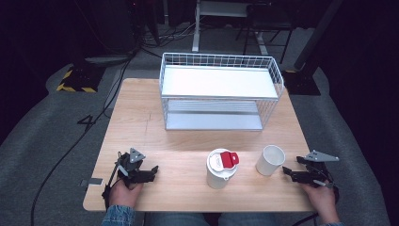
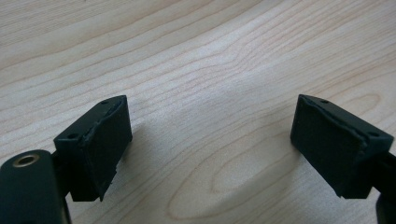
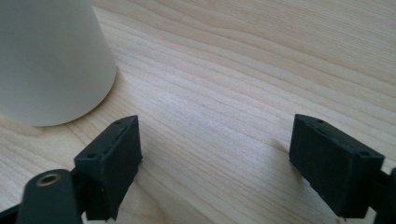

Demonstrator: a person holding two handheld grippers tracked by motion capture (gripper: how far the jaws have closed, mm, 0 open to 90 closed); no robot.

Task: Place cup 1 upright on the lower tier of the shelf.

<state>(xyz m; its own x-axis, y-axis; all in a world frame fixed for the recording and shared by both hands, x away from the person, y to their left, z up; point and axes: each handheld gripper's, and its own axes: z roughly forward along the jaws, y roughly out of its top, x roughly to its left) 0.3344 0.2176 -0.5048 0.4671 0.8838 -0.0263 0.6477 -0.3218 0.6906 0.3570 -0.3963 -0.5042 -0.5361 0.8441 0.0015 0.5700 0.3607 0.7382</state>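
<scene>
A white cup with a white lid and a red flap (image 1: pixel 221 168) stands near the front middle of the wooden table (image 1: pixel 141 127). To its right stands an open white paper cup (image 1: pixel 270 160). My left gripper (image 1: pixel 151 171) rests low at the front left, well apart from the lidded cup. In the left gripper view it (image 2: pixel 210 135) is open over bare wood. My right gripper (image 1: pixel 286 172) lies just right of the open cup. In the right gripper view it (image 3: pixel 215 149) is open, and the cup's base (image 3: pixel 46 56) stands beyond its left jaw, apart from it.
A white wire basket shelf with two levels (image 1: pixel 221 89) stands at the back middle of the table. Bare wood lies between the shelf and the cups. Cables run across the grey floor at the left (image 1: pixel 70 146).
</scene>
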